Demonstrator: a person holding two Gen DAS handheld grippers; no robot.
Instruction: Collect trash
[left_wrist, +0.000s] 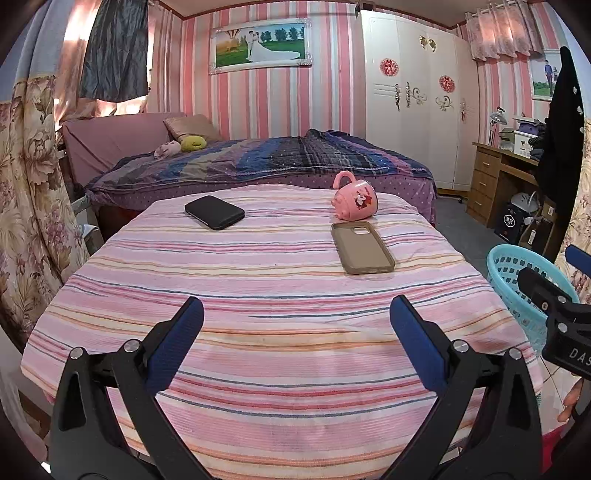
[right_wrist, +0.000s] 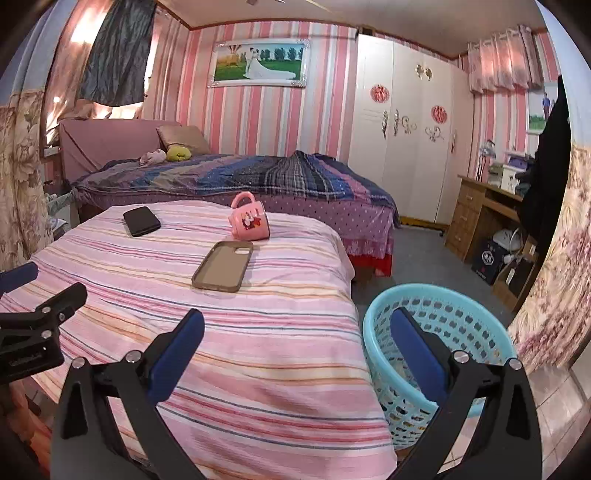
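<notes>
We held both tongs wide, empty: left gripper (left_wrist: 296, 321), right gripper (right_wrist: 297, 334). Ahead lay the soft phone case (left_wrist: 362, 247), light; pinch its rim. The laundry basket (right_wrist: 480, 306) stood beside the right tongs.

Pink mug (left_wrist: 354, 197) on its side beside phone case (left_wrist: 362, 246); black phone (left_wrist: 214, 212) apart.

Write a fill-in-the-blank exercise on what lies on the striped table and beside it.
1. The pink mug lies on its ____.
2. The empty phone case lies between the mug and the ____ gripper.
3. The basket beside the table is light ____.
4. Both grippers, the left included, stand ____ and hold nothing.

Missing words: side; right; blue; open
</notes>
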